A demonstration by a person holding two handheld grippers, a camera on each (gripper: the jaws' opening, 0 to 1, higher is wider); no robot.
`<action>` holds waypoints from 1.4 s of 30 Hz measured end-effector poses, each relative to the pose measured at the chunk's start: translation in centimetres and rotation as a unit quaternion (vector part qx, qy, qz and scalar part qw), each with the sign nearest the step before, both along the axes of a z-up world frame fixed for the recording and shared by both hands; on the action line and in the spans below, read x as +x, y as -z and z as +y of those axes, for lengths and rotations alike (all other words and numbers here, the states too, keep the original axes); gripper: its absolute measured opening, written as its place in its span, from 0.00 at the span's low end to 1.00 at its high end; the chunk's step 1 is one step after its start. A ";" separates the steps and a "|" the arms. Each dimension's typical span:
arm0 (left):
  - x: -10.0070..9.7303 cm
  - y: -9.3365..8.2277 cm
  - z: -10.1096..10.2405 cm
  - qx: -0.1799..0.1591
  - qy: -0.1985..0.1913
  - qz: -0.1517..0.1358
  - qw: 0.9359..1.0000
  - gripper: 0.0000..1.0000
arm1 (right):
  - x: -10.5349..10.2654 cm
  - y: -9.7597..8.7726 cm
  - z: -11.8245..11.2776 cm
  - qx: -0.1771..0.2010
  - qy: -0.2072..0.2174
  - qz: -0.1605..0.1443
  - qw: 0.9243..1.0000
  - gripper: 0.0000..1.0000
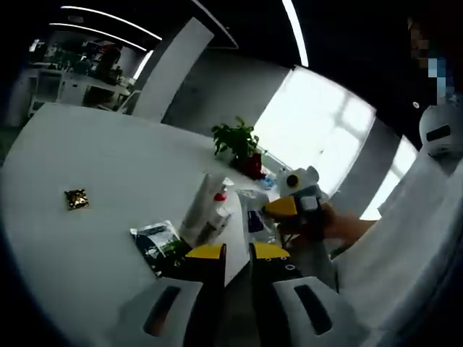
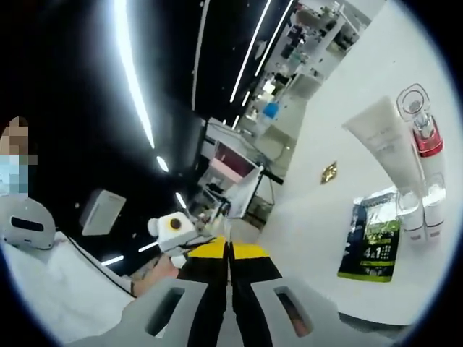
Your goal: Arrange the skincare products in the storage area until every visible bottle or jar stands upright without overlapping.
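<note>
— Near the table's [image 1: 87, 152] edge, where did the skincare things sit?

— Clustered by its corner: a pale tube [image 2: 383, 137] stood upright, a clear-capped bottle with a red band [image 2: 423, 126] beside it, small bottles [image 2: 422, 210] below those, and a dark sachet [image 2: 372, 238] lay flat just beside them. A small gold packet [image 1: 76, 198] lay well apart.

— And the tongs?

— The left gripper [image 1: 237, 251] had a narrow gap between its jaws, holding nothing. The right gripper [image 2: 229, 250] was closed tip to tip, also empty. Both hung off the table, short of the cluster.

— So which step?

— I judged it the approach, nothing yet grasped. Next would call for reaching in, opening the right jaws, and checking each bottle stood clear of its neighbour.
</note>
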State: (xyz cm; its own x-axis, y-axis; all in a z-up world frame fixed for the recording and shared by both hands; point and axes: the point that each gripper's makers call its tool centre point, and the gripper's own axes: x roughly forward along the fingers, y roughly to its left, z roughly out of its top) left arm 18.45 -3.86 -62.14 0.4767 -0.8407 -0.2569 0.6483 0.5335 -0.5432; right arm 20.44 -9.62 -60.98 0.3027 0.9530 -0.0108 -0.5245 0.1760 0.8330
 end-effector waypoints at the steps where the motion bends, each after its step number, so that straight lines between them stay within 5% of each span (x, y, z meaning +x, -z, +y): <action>1: -0.1 0.0 -0.1 -0.003 0.001 0.001 1.000 0.09 | -0.2 0.0 0.2 0.000 -0.005 0.001 1.000 0.01; 13: -1.3 -0.2 -0.9 -0.029 0.042 0.011 0.999 0.04 | -1.4 -0.3 1.7 0.012 -0.041 0.013 0.999 0.01; 30: -0.4 0.3 -0.6 -0.069 0.010 0.057 0.996 0.00 | -1.0 0.5 1.6 -0.010 -0.020 0.015 1.000 0.01; 38: -0.3 0.4 -0.4 -0.085 0.001 0.078 0.993 0.00 | -0.6 1.0 1.6 -0.029 -0.011 -0.006 1.000 0.04; 42: -0.2 0.6 -0.2 -0.095 -0.007 0.089 0.992 0.00 | -0.7 1.8 1.7 -0.065 -0.015 -0.042 0.997 0.09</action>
State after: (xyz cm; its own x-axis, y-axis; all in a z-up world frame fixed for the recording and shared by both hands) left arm 18.30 -4.05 -62.76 0.4495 -0.8757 -0.1761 0.5269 0.4192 -0.7393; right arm 19.76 -7.87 -62.79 0.2795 0.9537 -0.1115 -0.5979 0.2637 0.7570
